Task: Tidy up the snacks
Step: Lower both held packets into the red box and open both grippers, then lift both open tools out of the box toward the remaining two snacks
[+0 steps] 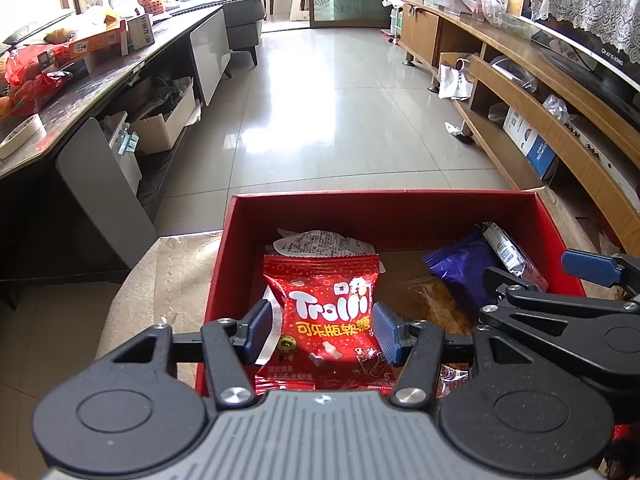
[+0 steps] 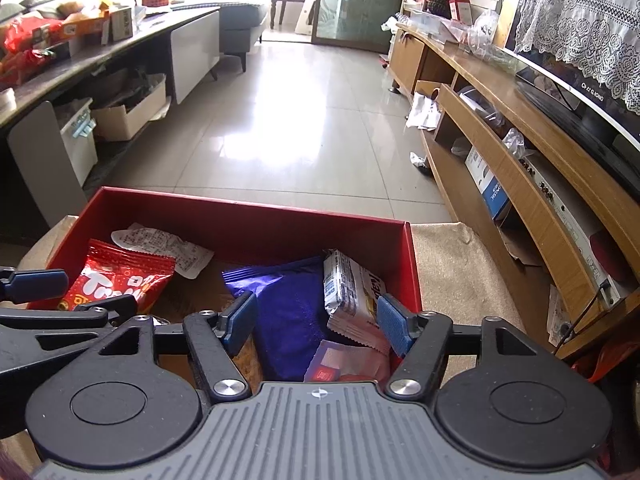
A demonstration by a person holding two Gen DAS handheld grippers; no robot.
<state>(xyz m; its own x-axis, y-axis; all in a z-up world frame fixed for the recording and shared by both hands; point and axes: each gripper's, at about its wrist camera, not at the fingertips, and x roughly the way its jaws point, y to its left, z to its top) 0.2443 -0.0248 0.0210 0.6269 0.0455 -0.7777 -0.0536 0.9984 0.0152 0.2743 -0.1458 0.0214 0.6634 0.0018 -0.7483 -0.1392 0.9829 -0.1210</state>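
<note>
A red cardboard box (image 1: 384,208) (image 2: 248,220) sits on a beige cloth and holds several snack packs. My left gripper (image 1: 322,330) is open over the box's left side, its fingers on either side of a red Trolli gummy bag (image 1: 328,316) (image 2: 116,284) that lies in the box. A white packet (image 1: 320,244) (image 2: 160,248) lies behind it. My right gripper (image 2: 318,322) is open over the box's right side, above a purple bag (image 2: 288,316) (image 1: 460,272) and a silver wafer pack (image 2: 352,292) (image 1: 508,252). A pink-red pack (image 2: 344,364) lies under it.
The cloth-covered surface (image 1: 168,280) carries the box. A dark cluttered counter (image 1: 80,92) runs along the left, a wooden TV cabinet (image 1: 540,92) along the right. Tiled floor (image 1: 320,100) stretches ahead. The right gripper shows at the right edge of the left wrist view (image 1: 560,300).
</note>
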